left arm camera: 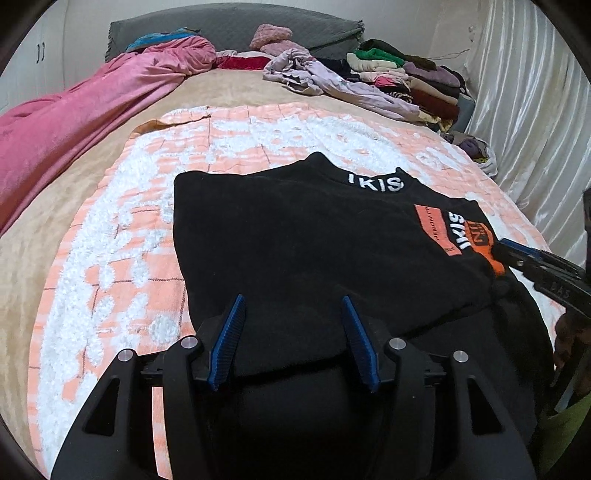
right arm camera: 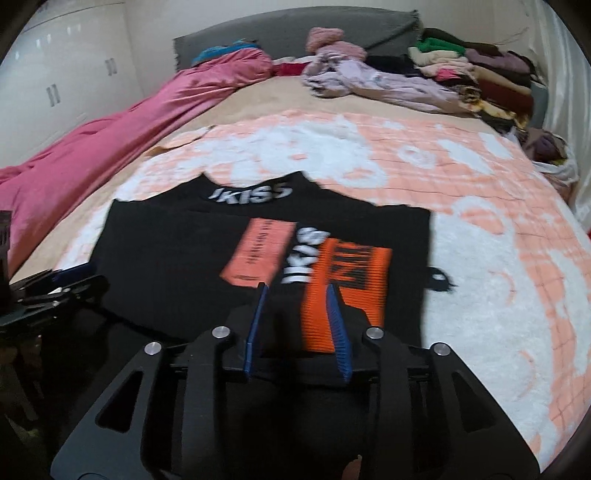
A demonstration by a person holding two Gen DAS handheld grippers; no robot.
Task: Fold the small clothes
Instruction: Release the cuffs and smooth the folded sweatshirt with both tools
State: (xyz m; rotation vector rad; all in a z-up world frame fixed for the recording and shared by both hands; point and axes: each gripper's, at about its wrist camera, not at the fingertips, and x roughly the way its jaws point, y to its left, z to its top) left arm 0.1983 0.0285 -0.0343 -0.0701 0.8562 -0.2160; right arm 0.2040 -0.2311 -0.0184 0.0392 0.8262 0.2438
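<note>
A black top (left arm camera: 295,229) with white "IKIS" lettering and orange patches lies flat on a peach and white blanket (left arm camera: 122,266). One sleeve with an orange ribbed cuff (right arm camera: 343,291) is folded across its front. My left gripper (left arm camera: 293,306) hovers over the near left part of the top. Its blue pads stand well apart and only loose black cloth lies under them. My right gripper (right arm camera: 295,291) is over the orange cuff, jaws somewhat apart and not pressing on the cloth. In the left wrist view the right gripper (left arm camera: 517,254) comes in from the right beside the cuff.
A pink blanket (left arm camera: 92,107) runs along the left side of the bed. A crumpled lilac garment (left arm camera: 332,81) and a stack of folded clothes (left arm camera: 417,77) lie at the far right. A grey headboard (left arm camera: 229,26) stands behind, a white curtain (left arm camera: 528,122) on the right, a wardrobe (right arm camera: 66,74) on the left.
</note>
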